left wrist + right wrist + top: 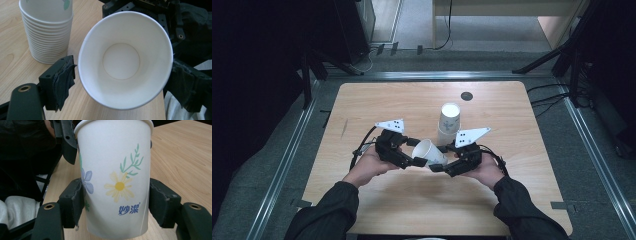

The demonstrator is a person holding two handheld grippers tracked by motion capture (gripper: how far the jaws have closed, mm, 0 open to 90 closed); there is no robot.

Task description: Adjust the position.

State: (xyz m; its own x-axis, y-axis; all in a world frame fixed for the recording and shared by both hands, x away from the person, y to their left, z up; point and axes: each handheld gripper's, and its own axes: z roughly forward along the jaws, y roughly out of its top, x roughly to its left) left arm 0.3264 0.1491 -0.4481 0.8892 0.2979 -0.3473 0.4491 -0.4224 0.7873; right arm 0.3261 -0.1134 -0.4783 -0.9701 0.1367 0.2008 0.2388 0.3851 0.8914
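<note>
A white paper cup [430, 151] printed with flowers hangs on its side over the table, between both grippers. My right gripper [439, 158] is shut on the cup's lower body [115, 177], one pad [72, 206] on each side. The cup's open mouth [125, 60] faces my left gripper [416, 152], whose cloth-covered pads [62, 80] lie against the rim on both sides. The rim stays round. A black jaw of the left gripper [67, 140] shows behind the rim in the right gripper view.
A stack of several nested paper cups [449, 120] stands upside down just beyond the grippers, close to the held cup [46, 30]. A small black disc [467, 96] lies near the wooden table's [377, 100] far edge. Dark stands and cables ring the table.
</note>
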